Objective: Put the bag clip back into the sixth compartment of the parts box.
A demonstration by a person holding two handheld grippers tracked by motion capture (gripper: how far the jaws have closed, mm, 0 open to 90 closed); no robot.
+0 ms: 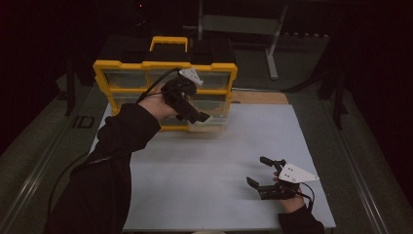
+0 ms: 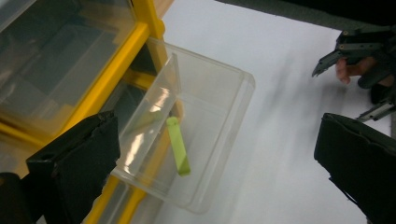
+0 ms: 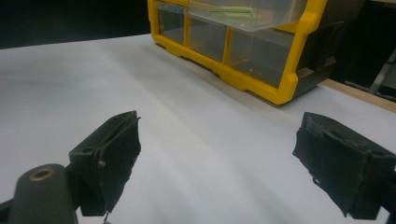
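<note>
Nearest us, on the white table (image 1: 219, 170), our right gripper (image 1: 263, 171) rests low at the near right corner with its jaws spread wide and nothing between them; in the right gripper view we see bare white surface between the two black pads (image 3: 112, 158). Well apart from it, across the table to the left, our left gripper (image 1: 197, 116) hangs in front of the yellow cabinet (image 1: 165, 68), its jaws released and standing wide, holding nothing. We see no earlier picture, so we tell only how it stands. In the left gripper view the clear drawer (image 2: 205, 135) sits pulled out of the cabinet, just beyond and between the two pads, touching neither. Inside it a green strip (image 2: 178, 145) lies slanted on the drawer floor, beside a clear upright divider (image 2: 154, 107). From the right gripper view we see the drawer jutting out from the upper row with the green strip showing through its wall. Behind the cabinet a black box with a yellow handle (image 1: 168, 43) stands against the dark background
</note>
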